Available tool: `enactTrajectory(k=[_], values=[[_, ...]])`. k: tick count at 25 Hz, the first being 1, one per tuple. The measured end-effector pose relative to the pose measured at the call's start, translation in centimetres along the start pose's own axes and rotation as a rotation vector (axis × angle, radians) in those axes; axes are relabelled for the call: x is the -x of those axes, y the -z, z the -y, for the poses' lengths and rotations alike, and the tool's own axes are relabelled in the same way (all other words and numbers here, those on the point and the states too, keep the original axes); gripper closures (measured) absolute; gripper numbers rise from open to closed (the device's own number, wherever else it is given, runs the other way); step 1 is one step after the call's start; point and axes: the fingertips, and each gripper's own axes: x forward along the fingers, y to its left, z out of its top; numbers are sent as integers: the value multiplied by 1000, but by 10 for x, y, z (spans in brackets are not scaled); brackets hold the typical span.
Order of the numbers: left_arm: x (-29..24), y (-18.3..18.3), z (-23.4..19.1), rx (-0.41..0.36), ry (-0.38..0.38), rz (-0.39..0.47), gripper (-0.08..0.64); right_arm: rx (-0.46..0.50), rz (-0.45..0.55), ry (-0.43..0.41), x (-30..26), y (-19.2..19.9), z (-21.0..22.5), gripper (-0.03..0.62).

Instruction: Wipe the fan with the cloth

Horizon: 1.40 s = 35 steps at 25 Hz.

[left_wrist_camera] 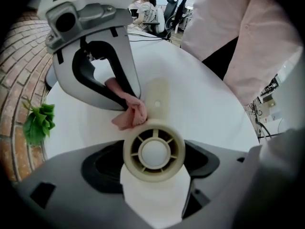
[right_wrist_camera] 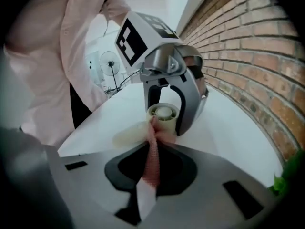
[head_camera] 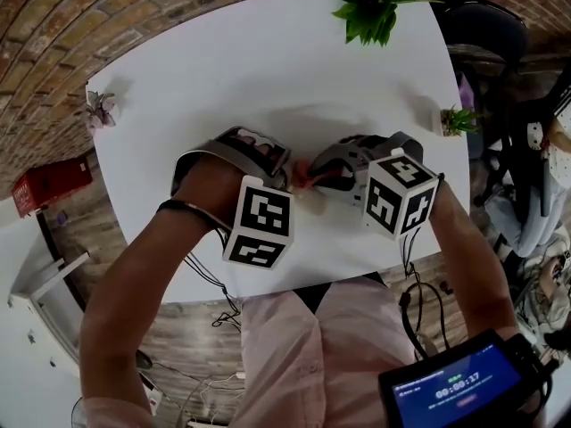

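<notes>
The fan [left_wrist_camera: 154,151] is a small cream plastic rotor, a ribbed round hub with thin flat blades. It looks light and stiff, but the blades would likely flex or snap if you lean on them, and the smooth plastic may slip. Hold it by a blade close to the hub, as you do now. Your left gripper [left_wrist_camera: 153,173] has its jaws closed onto the pale blade that runs back between them, with the hub just ahead of the jaw tips. The fan is raised over the white table [head_camera: 268,69] in front of you, between the two grippers.

The cloth [right_wrist_camera: 152,151] is pink, soft and limp. It bunches rather than pushes, so a short grip gives you more control. Your right gripper [right_wrist_camera: 150,175] is pinched onto a narrow strip of it, and the free end is balled against the hub's rim at the root of the far blade.

There is one fan. Two of its blades show in the left gripper view, and I cannot tell if there are more. There is one cloth, two grippers and one table. Three plants sit on the table: a leafy plant [head_camera: 370,7] at the far edge, a small potted plant [head_camera: 457,120] to your right and a small sprig [head_camera: 100,108] to your left.
</notes>
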Motion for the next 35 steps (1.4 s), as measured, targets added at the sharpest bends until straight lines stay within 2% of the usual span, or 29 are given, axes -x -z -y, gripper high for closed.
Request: enactTrajectory(k=[4, 11, 17, 22, 26, 29, 31, 35], values=[[-1, 0, 1, -9, 6, -2, 187, 77, -23, -61, -2, -1, -5, 555], [-2, 0, 2, -2, 10, -1, 187, 75, -46, -120, 3, 5, -22, 557], [-2, 2, 2, 24, 6, -11, 187, 8, -40, -88, 12, 16, -39, 557], [-3, 5, 0, 82, -1, -19, 187, -69, -23, -28, 17, 23, -51, 557], [-3, 8, 0, 169, -2, -24, 187, -139, 8, 14, 17, 24, -64, 557], [-2, 13, -2, 266, -9, -25, 187, -188, 36, 55, 13, 19, -71, 556], [-1, 17, -2, 359, -18, -26, 187, -219, 62, 80, 7, 12, -73, 555], [1, 30, -1, 598, -58, -3, 187, -308, 148, 126, 3, -7, -73, 554]])
